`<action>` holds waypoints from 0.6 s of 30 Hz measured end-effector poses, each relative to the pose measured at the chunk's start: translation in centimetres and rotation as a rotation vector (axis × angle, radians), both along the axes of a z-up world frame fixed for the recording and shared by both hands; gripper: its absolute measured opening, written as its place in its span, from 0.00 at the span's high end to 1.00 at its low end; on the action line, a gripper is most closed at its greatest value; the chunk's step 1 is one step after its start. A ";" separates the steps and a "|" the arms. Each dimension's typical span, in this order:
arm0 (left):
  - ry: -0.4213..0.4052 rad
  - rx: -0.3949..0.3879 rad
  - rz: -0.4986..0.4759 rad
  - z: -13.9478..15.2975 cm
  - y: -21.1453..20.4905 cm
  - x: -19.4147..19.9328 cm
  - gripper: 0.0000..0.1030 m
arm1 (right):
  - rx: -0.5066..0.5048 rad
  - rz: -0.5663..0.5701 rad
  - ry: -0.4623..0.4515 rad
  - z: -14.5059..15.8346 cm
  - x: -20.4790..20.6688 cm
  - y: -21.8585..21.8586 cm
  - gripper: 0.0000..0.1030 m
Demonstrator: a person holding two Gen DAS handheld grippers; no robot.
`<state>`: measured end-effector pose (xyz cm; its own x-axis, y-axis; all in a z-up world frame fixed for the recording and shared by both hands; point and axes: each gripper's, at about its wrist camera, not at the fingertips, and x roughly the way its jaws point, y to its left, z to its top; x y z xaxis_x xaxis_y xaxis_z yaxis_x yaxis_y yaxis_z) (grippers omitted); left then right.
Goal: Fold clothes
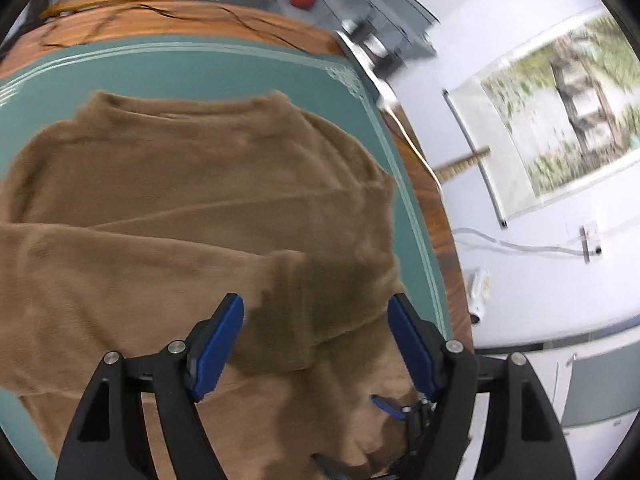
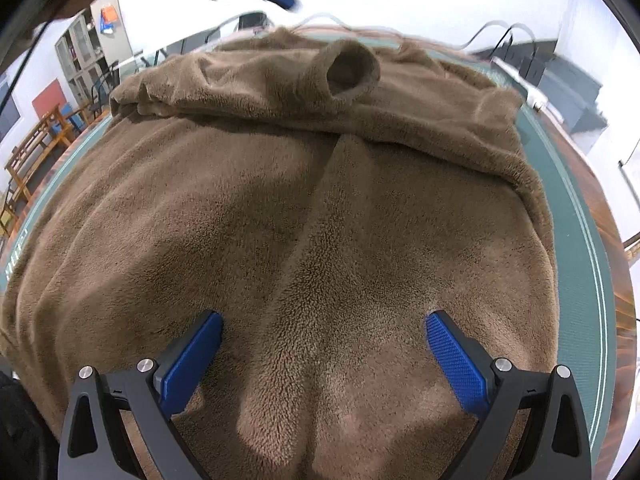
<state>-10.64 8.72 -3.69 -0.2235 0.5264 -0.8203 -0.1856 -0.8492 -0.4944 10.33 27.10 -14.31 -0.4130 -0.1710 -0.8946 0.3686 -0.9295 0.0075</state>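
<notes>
Both our jaws, left gripper [image 1: 316,344] and right gripper [image 2: 324,356], gape empty over the brown sweater [image 2: 320,220], sleeve cuff [image 2: 352,70] laid across for folding.

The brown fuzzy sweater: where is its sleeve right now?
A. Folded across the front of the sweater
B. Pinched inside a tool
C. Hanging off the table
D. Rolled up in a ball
A, because the sleeve lies flat across the body of the brown sweater, its cuff resting on the fabric, on the green mat.
</notes>
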 end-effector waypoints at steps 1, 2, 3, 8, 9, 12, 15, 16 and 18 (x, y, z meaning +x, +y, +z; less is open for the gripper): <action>0.012 -0.015 0.028 0.1 -1.5 0.1 0.24 | -0.006 0.003 -0.042 0.2 -0.5 0.1 0.00; 0.024 -0.032 0.058 0.1 -3.0 0.2 0.24 | -0.047 -0.006 -0.092 0.6 -1.1 0.4 0.00; 0.030 -0.048 0.091 0.0 -4.7 0.3 0.24 | -0.097 -0.017 -0.143 1.0 -1.7 0.9 0.00; -0.004 -0.065 0.252 -2.1 -12.6 1.0 0.24 | -0.438 -0.139 -0.212 4.8 -5.6 3.9 0.00; -0.012 -0.071 0.282 -2.4 -14.0 1.2 0.24 | -0.485 -0.159 -0.209 5.6 -6.8 4.2 0.00; -0.031 -0.078 0.362 -3.3 -17.7 1.7 0.24 | -0.610 -0.187 -0.195 7.3 -10.6 4.3 0.00; -0.047 -0.080 0.421 -4.1 -20.3 2.2 0.24 | -0.625 -0.177 -0.176 7.8 -14.5 3.1 0.00; -0.052 -0.080 0.434 -4.4 -20.9 2.4 0.24 | -0.633 -0.182 -0.185 7.5 -15.6 2.7 0.00; -0.058 -0.079 0.446 -4.7 -21.8 2.7 0.24 | -0.653 -0.196 -0.209 6.8 -17.6 2.0 0.05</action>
<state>-7.93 -13.11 -8.37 -0.3667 0.3248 -0.8718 0.2329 -0.8752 -0.4240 -7.24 29.12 -7.50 -0.3225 -0.6388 -0.6985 0.1250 -0.7602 0.6376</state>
